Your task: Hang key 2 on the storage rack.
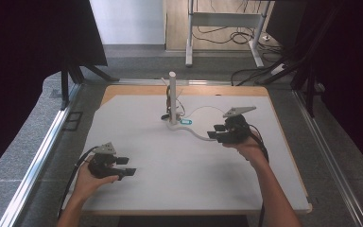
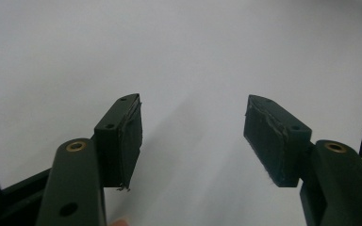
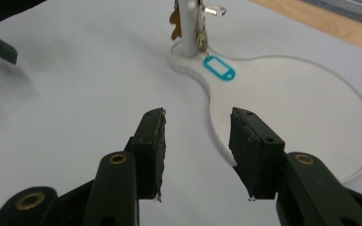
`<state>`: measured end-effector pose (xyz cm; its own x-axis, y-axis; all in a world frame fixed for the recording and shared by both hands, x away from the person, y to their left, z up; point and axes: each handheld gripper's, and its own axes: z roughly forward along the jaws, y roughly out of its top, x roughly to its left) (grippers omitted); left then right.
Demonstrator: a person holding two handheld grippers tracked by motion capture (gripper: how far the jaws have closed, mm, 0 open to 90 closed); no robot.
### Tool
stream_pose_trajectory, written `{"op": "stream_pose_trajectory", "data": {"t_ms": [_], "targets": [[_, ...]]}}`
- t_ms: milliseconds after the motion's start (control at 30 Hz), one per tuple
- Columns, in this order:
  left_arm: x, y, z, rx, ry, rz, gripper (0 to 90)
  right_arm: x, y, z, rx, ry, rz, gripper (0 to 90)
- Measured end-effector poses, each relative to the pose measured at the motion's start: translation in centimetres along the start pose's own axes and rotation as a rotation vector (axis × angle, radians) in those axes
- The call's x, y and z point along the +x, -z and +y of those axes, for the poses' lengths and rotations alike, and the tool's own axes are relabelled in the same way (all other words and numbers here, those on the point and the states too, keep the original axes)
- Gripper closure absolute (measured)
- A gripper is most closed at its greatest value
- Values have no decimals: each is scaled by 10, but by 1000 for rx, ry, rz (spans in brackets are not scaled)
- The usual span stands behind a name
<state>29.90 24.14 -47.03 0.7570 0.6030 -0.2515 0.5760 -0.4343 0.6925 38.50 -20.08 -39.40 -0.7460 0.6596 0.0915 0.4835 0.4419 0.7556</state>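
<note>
Blue key tag (image 3: 219,68): flat on the clear base plate (image 3: 311,94), just beside the foot of the white post (image 3: 187,28), at mid-counter, in the far half. In the high view it is seen as a small teal spot (image 1: 185,122) at the post's foot (image 1: 172,97).

White post: upright on the narrow end of the base plate. Keys and a ring (image 3: 210,9) are hung on it near the top; a brown fob (image 3: 174,23) hangs on its far side.

Base plate: transparent, with a round lobe that spreads toward the right hand-held gripper.

Counter (image 1: 170,189): white sheet over a wooden top, otherwise bare.

Right hand-held gripper (image 3: 197,146): held above the near edge of the base plate, pointed at the tag and post, jaws parted to a moderate gap, nothing between them. It is near the tag but apart from it.

Left hand-held gripper (image 2: 192,141): held low over bare counter at the near left (image 1: 123,167), well apart from the post, jaws wide, nothing held.

Step in hand, as judged: approach of the right hand-held gripper toward the tag; no grasp is made yet.

Next move, as judged: a forward and downward advance is called for, jaws set astride the thin tag, and a close that does not knock the post. The left hand-held gripper may be needed to steady the plate.
</note>
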Motion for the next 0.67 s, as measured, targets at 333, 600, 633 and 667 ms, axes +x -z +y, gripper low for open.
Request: {"op": "stream_pose_trajectory", "data": {"t_ms": [333, 600, 633, 667], "targets": [[0, 0, 0, -4, 15, -2, 382, 3, 6, -55, -23, -41, 12, 557], [-1, 0, 0, -4, 16, -1, 382, 7, 6, -62, -13, -20, -14, 504], [-1, 0, 0, -5, 16, -2, 382, 7, 6, -63, -11, -24, -25, 484], [-1, 0, 0, -5, 16, -1, 382, 7, 5, -66, -8, -28, -40, 462]]}}
